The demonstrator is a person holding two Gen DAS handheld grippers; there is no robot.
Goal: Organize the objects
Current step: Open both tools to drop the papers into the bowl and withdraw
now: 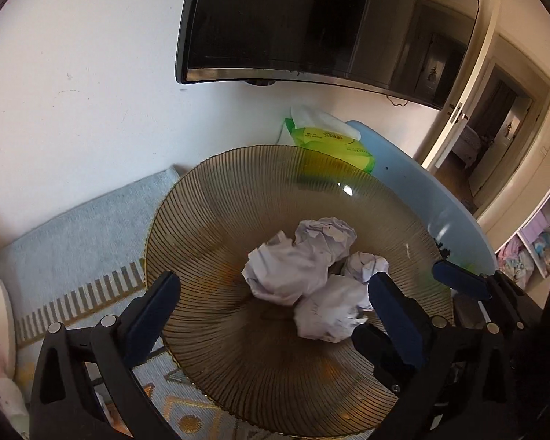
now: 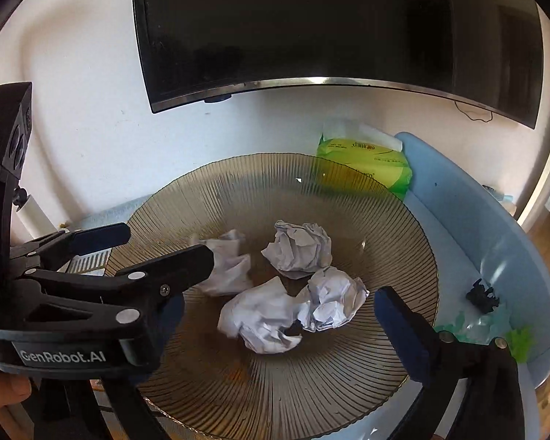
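Now four crumpled paper balls (image 1: 304, 278) lie in the ribbed plate (image 1: 209, 220) between both grippers' spread, empty fingers (image 1: 154, 315).

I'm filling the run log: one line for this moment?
paper balls: four, in ribbed glass plate | left gripper: open, over plate | right gripper: open, over plate | wipes pack: behind plate

Both the left gripper (image 1: 275, 304) and right gripper (image 2: 286, 282) are black plastic with silver rivets, navy-padded jaws, and white "GenRobot.AI" lettering.
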